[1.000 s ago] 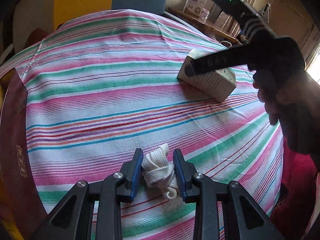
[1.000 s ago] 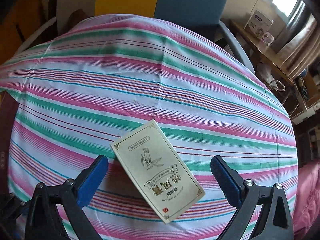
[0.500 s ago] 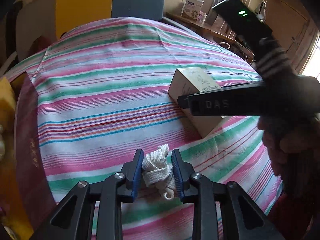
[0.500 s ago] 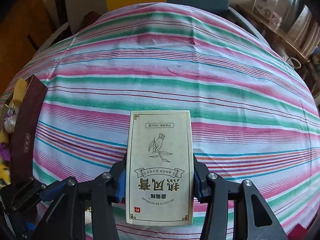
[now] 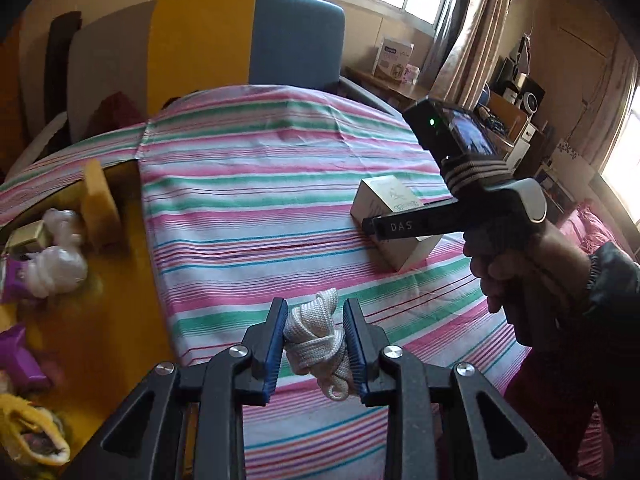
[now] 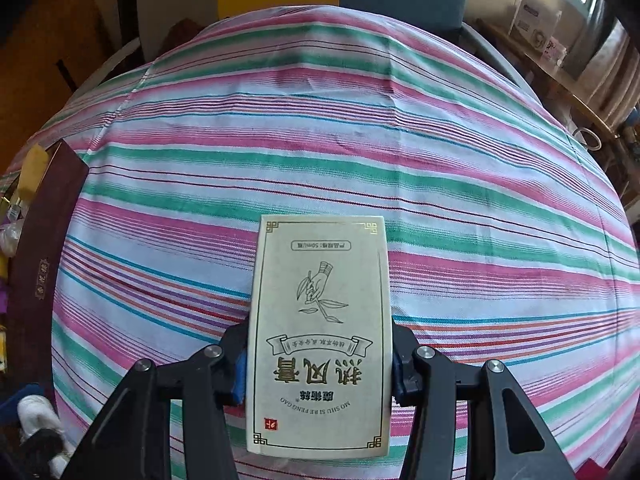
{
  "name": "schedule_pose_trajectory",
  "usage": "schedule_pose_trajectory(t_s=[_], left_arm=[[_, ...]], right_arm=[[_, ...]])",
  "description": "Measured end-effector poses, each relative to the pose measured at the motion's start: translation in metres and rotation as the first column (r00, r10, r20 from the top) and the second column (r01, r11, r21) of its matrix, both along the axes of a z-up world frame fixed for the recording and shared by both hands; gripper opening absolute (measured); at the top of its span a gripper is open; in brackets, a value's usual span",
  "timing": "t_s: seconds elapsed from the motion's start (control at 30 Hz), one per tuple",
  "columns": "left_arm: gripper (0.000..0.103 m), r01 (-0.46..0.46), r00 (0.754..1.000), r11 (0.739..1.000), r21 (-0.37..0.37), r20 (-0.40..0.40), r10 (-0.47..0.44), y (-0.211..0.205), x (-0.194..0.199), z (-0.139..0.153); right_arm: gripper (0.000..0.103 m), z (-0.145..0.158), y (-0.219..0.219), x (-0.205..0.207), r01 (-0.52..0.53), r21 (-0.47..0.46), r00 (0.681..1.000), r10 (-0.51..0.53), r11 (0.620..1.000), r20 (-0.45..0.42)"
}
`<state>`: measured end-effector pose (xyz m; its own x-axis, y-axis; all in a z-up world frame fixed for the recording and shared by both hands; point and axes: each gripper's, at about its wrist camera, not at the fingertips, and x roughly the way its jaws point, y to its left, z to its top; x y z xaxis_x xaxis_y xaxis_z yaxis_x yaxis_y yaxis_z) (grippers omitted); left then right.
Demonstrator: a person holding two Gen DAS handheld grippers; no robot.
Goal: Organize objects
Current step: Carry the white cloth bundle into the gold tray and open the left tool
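Low in the centre of the left wrist frame, the left gripper (image 5: 315,344) is clenching a knotted white cord bundle (image 5: 316,338) between its blue pads, above the striped cloth (image 5: 256,208). At the bottom middle of the right wrist frame, the right gripper (image 6: 318,364) is clamping a cream carton (image 6: 320,332) by its long sides; whether the carton is resting on the cloth or lifting clear of it, I cannot tell. Both pieces are gripped, so neither is sitting in a final place yet. At the left edge of the left wrist frame, a yellow-lined box (image 5: 100,300) is holding assorted small items and is probably the destination, so placing is what remains. Printed upside down to the camera, the carton is showing dark Chinese characters, a hand-and-sprig drawing and a gilt border.
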<state>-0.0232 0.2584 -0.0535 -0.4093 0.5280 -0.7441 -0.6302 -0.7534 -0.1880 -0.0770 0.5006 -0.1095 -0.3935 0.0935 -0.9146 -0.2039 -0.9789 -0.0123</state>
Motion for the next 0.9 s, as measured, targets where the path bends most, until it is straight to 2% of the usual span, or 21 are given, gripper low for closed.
schedule_pose_trajectory(t_s=[0.37, 0.5, 0.6, 0.73, 0.9], left_arm=[[0.028, -0.082, 0.995, 0.997, 0.012, -0.053, 0.083, -0.047, 0.004, 0.02], [0.028, -0.109, 0.993, 0.994, 0.028, -0.045, 0.11, -0.061, 0.001, 0.024], [0.028, -0.149, 0.988, 0.987, 0.067, -0.018, 0.151, -0.085, -0.009, 0.031], [0.028, -0.286, 0.958, 0.947, 0.15, 0.079, 0.277, -0.143, -0.036, 0.036], [0.028, -0.456, 0.888, 0.871, 0.182, 0.165, 0.43, -0.224, -0.056, 0.03]], right_arm=[[0.051, 0.0, -0.004, 0.002, -0.014, 0.03, 1.0, 0.014, 0.999, -0.005], [0.051, -0.001, -0.007, 0.003, -0.024, 0.052, 1.0, 0.024, 0.998, -0.005], [0.051, -0.001, -0.009, 0.003, -0.028, 0.065, 1.0, 0.029, 0.998, -0.006], [0.051, 0.001, -0.007, 0.004, -0.015, 0.079, 1.0, 0.016, 0.997, -0.005], [0.051, 0.001, -0.009, 0.003, -0.029, 0.091, 1.0, 0.029, 0.995, -0.002]])
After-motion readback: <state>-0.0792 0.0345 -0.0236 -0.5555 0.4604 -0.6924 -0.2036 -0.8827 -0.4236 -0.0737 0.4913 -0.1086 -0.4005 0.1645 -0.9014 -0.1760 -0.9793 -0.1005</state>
